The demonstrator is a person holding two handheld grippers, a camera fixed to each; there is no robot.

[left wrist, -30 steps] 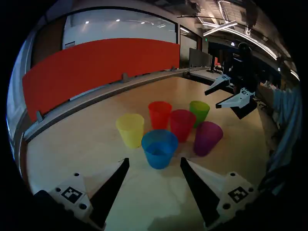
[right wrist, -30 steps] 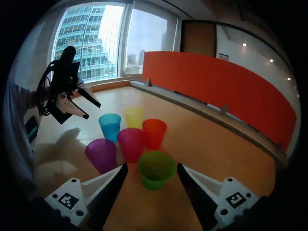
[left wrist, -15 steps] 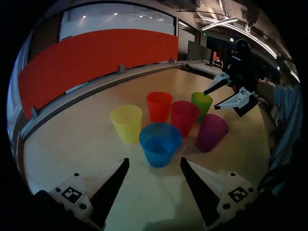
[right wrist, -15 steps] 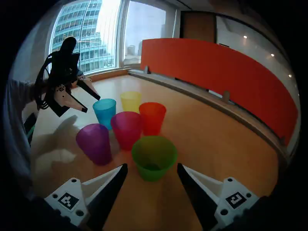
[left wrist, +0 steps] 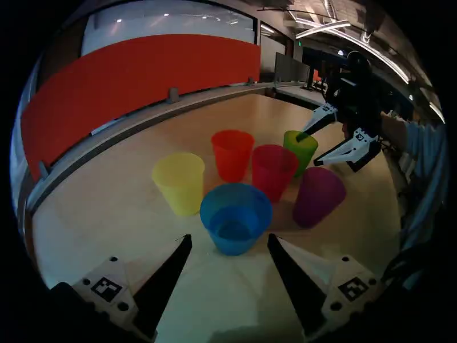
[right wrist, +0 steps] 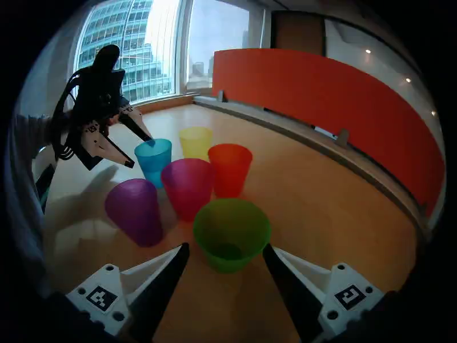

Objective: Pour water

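Note:
Several coloured plastic cups stand upright in a cluster on the wooden table. In the left gripper view the blue cup (left wrist: 235, 217) is nearest, just ahead of my open left gripper (left wrist: 228, 236), whose fingers are apart and empty. Behind it stand the yellow cup (left wrist: 180, 182), orange cup (left wrist: 232, 153), red cup (left wrist: 274, 170), green cup (left wrist: 301, 150) and purple cup (left wrist: 319, 195). The right gripper (left wrist: 306, 150) is open around the green cup, held by a hand. In the right gripper view the green cup (right wrist: 231, 231) sits just ahead of my open right gripper (right wrist: 225, 246). The left gripper (right wrist: 141, 152) hovers open by the blue cup (right wrist: 152, 160).
A long red partition (left wrist: 137, 80) runs along the table's far edge. Large windows (right wrist: 131, 51) lie beyond the table in the right gripper view. A person's sleeve (left wrist: 425, 154) holds the far gripper. Bare table top (right wrist: 320, 217) spreads around the cups.
Both grippers have moved in closer to the cups: the blue cup looms larger before the left one, the green cup before the right one. Both stay open.

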